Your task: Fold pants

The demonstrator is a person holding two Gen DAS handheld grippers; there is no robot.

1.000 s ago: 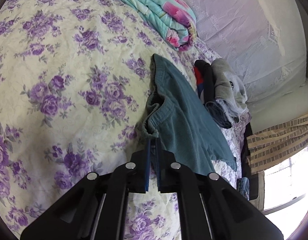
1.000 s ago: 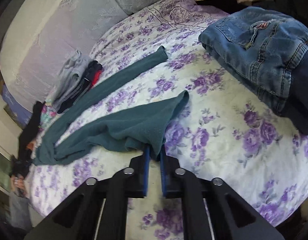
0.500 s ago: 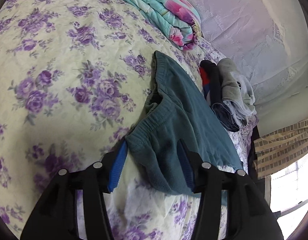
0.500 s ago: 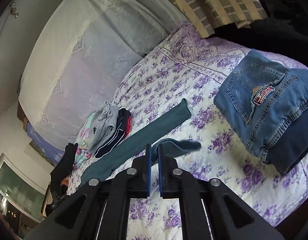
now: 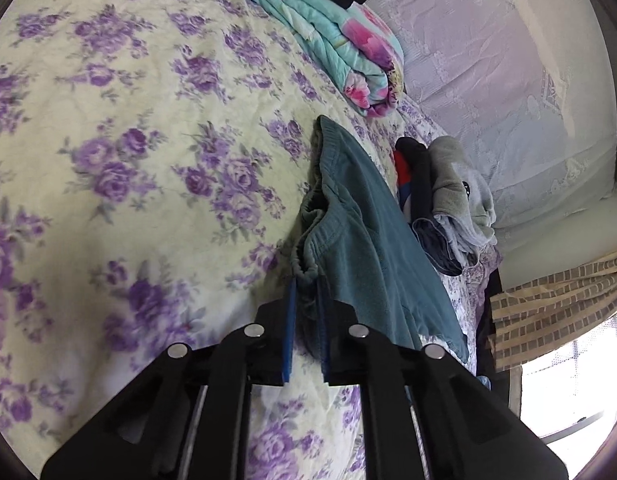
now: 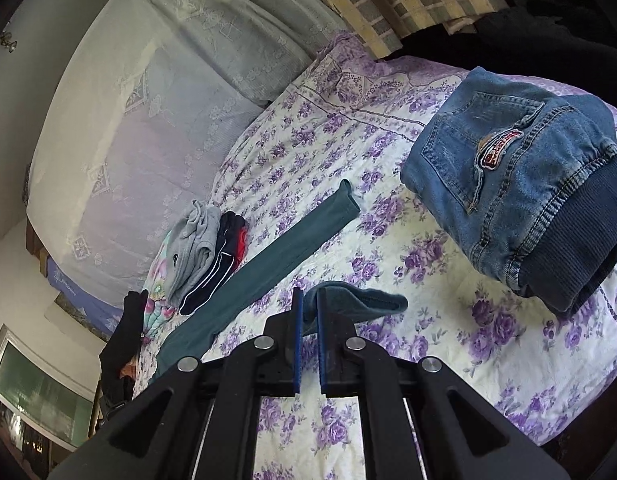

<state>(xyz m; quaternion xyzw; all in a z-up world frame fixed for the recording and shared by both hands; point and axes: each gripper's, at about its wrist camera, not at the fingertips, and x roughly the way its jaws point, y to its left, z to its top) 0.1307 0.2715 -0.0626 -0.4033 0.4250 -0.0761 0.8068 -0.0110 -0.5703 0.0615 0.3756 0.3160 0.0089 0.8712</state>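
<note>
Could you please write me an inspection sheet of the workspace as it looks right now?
Surface: bed with a purple floral sheet, lightly wrinkled.
Job's things: teal pants, waistband end at the left gripper; one leg lies flat, the other leg's cuff is lifted by the right gripper.
Clutter: folded jeans; small pile of grey and dark clothes; folded aqua floral blanket.
Grippers: left jaws have just been closing, now pinching the waistband; right jaws shut on the cuff.
Cables: nothing seen.
Surroundings: lace-covered headboard, checked curtain, window beside it.
</note>
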